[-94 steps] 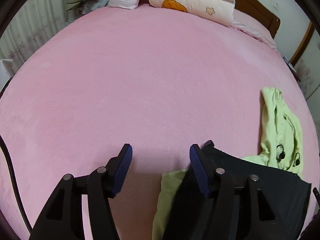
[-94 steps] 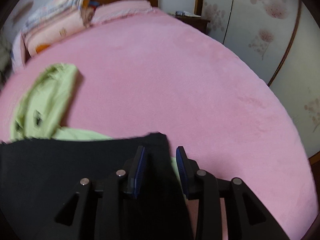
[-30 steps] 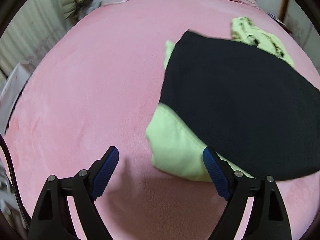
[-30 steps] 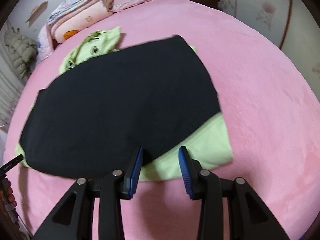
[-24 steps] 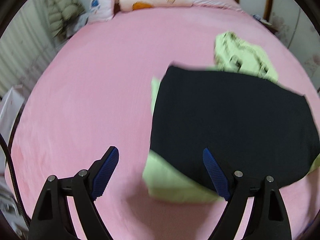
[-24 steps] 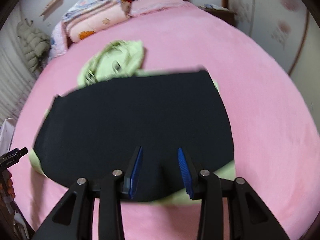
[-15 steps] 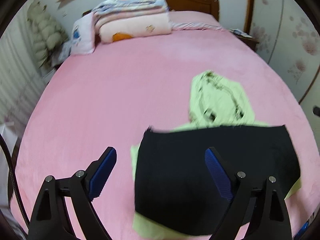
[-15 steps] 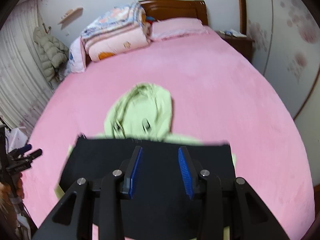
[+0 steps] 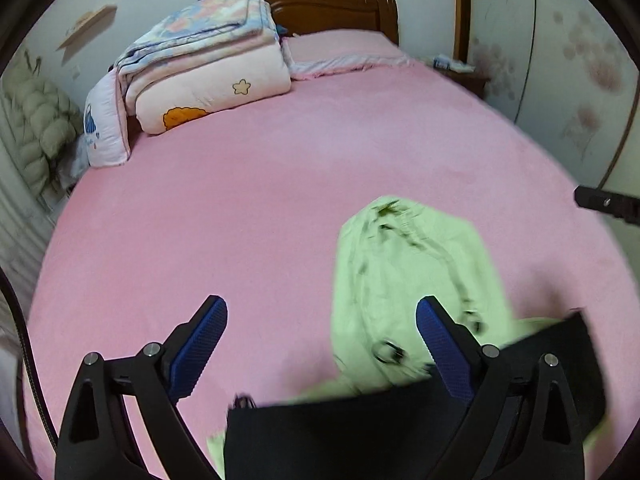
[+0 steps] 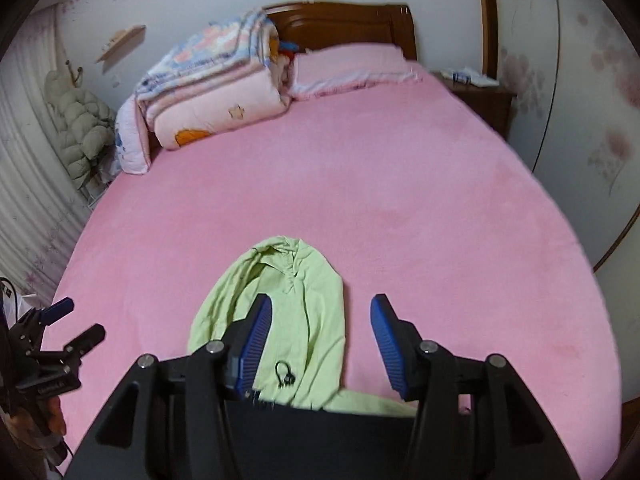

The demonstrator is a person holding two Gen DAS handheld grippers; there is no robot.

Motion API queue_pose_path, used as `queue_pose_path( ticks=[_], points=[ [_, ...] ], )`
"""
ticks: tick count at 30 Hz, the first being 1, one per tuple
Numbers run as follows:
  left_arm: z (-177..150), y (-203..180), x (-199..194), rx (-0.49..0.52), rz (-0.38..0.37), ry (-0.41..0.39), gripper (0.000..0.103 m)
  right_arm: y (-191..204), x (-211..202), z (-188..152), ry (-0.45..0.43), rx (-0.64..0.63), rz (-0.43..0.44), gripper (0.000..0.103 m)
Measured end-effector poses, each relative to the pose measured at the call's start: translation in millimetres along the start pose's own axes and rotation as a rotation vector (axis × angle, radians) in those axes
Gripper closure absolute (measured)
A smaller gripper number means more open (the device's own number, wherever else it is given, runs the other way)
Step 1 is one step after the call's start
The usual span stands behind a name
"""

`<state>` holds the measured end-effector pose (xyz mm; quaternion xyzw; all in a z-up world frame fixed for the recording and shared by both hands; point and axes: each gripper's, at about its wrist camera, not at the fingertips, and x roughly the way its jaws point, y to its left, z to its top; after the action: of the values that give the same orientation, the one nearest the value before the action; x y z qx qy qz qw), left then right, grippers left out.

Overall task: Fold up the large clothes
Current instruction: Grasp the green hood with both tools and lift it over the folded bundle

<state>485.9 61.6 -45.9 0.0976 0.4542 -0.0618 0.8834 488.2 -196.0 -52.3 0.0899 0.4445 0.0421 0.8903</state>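
Observation:
A light green hoodie lies flat on the pink bed, its hood [image 9: 408, 272] [image 10: 296, 312] pointing toward the headboard. A black rectangular board [image 9: 352, 432] [image 10: 320, 444] lies over the hoodie's body, near the bed's front edge. My left gripper [image 9: 320, 344] is open and empty, raised above the hood and the board's far edge. My right gripper [image 10: 320, 340] is open and empty, raised over the hood. The left gripper also shows at the left edge of the right wrist view [image 10: 52, 332].
Folded quilts [image 9: 200, 76] [image 10: 212, 96] and a pink pillow [image 10: 352, 64] sit by the wooden headboard [image 9: 332, 8]. A puffy jacket [image 10: 80, 128] hangs at the left wall. A nightstand [image 10: 476, 92] stands at the right. The pink bedsheet [image 9: 240, 200] stretches beyond the hood.
Both grippers have pulled back and tilted up from the board, so the whole bed shows. The right gripper has opened wider. The board and hoodie stay on the bed.

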Motion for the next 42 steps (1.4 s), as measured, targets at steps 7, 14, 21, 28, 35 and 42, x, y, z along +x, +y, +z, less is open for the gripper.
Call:
queue_pose_path(
  ticks=[7,14,21,28,35,42],
  points=[
    [-11.3,-8.3,123.4,-0.019,0.002,0.151,0.008,-3.1,110.7,-12.5,0.118,0.064,0.015,0.051],
    [-24.4,-9.5,191.7,-0.163,-0.077,0.245,0.008,-15.6,184.1,-17.5,0.203,0.084,-0.081,0.051],
    [-32.8,-8.9,199.0,-0.279,-0.191,0.216,0.091,-27.7,209.2,-30.1,0.202,0.157,-0.037,0.091],
    [-36.2,-12.2,111.4,-0.268,-0.188,0.012,0.095,4.6,105.5,-41.3,-0.027,0.024,0.096,0.102],
    [-117.9,19.7,5.3,-0.276,-0.382,-0.181,0.088,9.6,-44.6,-120.3,-0.270,-0.159,0.197,0.101],
    [-238.7,42.3,-9.8,-0.244,-0.311,0.017,0.061,-1.7,-67.4,-249.5,-0.091,-0.233,0.067,0.079]
  ],
)
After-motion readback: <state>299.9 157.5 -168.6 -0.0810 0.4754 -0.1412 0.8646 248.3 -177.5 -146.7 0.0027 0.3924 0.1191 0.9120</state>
